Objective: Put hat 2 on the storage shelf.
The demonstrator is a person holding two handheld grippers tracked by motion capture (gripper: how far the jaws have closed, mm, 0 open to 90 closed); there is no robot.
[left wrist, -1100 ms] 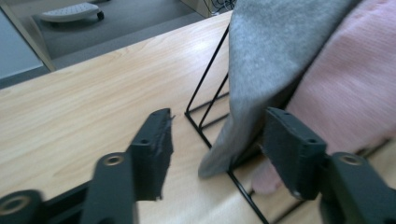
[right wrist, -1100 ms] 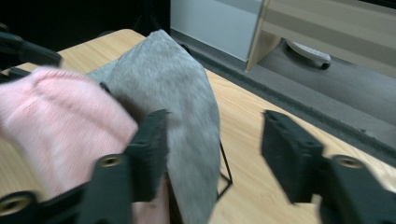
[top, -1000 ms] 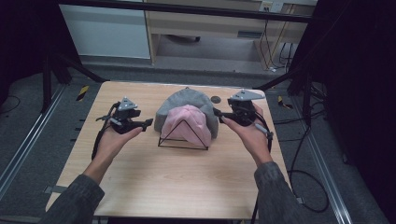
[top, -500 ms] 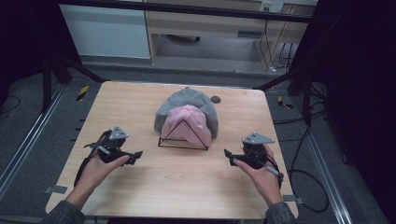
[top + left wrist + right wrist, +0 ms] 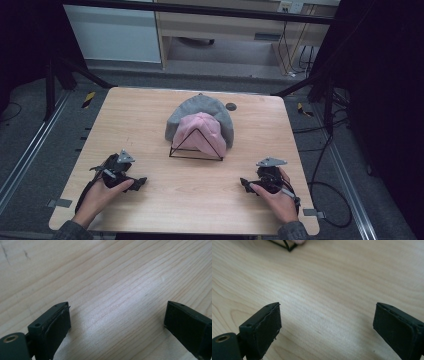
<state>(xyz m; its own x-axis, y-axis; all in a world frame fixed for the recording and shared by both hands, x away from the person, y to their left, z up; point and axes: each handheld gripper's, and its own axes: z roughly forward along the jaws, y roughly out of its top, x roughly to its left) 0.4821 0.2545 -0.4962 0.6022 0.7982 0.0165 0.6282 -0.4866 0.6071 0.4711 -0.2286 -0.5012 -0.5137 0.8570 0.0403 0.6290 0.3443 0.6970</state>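
Note:
A pink cap [image 5: 200,130] lies on top of a grey cap [image 5: 200,106] at the table's middle, over a black wire stand [image 5: 196,149]. My left gripper [image 5: 137,182] rests low at the near left, well away from the caps. Its jaws have just been opening and stand open over bare wood [image 5: 117,306]. My right gripper [image 5: 243,183] sits at the near right, and its jaws have also just been opening, with nothing between them [image 5: 327,305]. A corner of the wire stand [image 5: 289,248] shows at the top of the right gripper view.
A small dark disc [image 5: 230,106] lies on the wooden table [image 5: 140,115] behind the caps. Black frame poles [image 5: 300,85] flank the far corners. Cables [image 5: 325,150] trail on the floor to the right.
Both hands have drawn back from either side of the caps to the table's near edge and sunk down to the wood. The jaws of both grippers have spread wider.

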